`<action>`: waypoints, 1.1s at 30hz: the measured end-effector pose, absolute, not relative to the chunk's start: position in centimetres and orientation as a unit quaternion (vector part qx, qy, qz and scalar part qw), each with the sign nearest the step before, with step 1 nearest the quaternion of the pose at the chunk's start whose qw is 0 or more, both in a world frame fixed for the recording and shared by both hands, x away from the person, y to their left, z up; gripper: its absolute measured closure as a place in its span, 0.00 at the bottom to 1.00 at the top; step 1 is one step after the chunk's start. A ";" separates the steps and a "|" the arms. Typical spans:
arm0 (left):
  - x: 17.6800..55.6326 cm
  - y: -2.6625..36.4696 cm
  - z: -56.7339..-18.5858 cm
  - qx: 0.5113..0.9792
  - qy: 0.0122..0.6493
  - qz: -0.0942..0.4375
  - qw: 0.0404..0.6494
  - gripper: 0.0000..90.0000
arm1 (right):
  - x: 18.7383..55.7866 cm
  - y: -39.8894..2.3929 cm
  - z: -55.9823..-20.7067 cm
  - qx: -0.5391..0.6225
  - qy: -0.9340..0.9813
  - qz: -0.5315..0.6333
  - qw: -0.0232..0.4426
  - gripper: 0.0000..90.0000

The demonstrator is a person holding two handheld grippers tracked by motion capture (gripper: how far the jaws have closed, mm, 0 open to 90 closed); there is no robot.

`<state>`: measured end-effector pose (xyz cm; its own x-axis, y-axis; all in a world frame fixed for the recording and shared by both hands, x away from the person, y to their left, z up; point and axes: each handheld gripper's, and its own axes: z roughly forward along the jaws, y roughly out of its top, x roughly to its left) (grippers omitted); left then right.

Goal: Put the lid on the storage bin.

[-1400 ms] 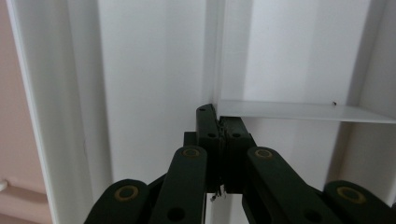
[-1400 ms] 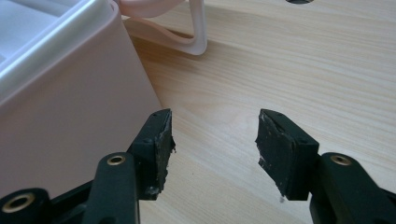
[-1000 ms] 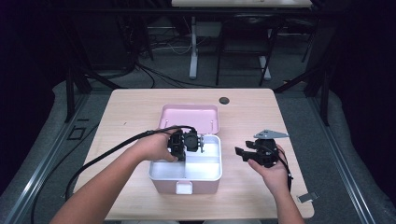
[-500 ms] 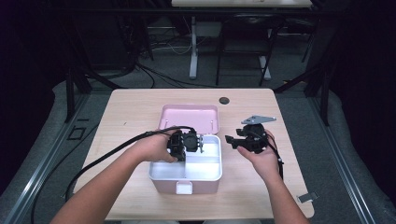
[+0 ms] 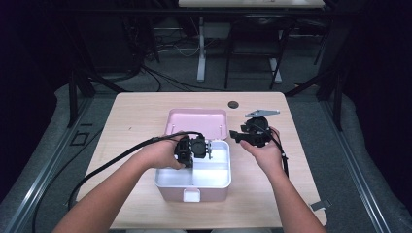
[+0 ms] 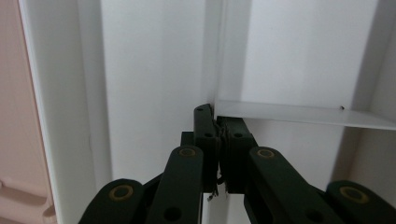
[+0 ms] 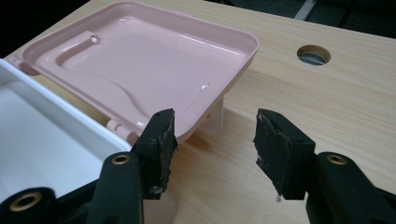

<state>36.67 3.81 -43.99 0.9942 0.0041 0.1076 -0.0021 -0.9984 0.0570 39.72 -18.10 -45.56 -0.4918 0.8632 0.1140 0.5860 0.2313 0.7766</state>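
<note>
divider [image 6: 299, 113] between shut left jaws

Box [image 5: 194, 187]: pink plastic shell with a white inner tray [image 5: 218, 170], sits upright on the desk, centre, toward the near edge. Open. Tray is split by a white divider [image 6: 299, 114] into compartments; those in sight are bare. White latch tab [image 5: 191, 195] on the near wall. Lid [image 5: 197, 124]: pink, hinged at the far side, folded back flat toward the desk's far edge, inner face up, shallow moulded recess in it.
</note>
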 end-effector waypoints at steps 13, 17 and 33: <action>36.8 3.8 -44.0 0.998 0.002 0.048 0.029 0.97 | 42.5 -16.7 -45.6 0.469 0.773 0.394 0.164 0.57; 36.8 3.8 -44.0 0.998 0.002 0.047 0.031 0.97 | 43.3 -16.1 -46.0 0.478 0.774 0.378 0.172 0.57; 36.8 3.8 -44.0 0.998 0.002 0.046 0.030 0.97 | 46.2 -15.2 -47.3 0.515 0.760 0.370 0.146 0.63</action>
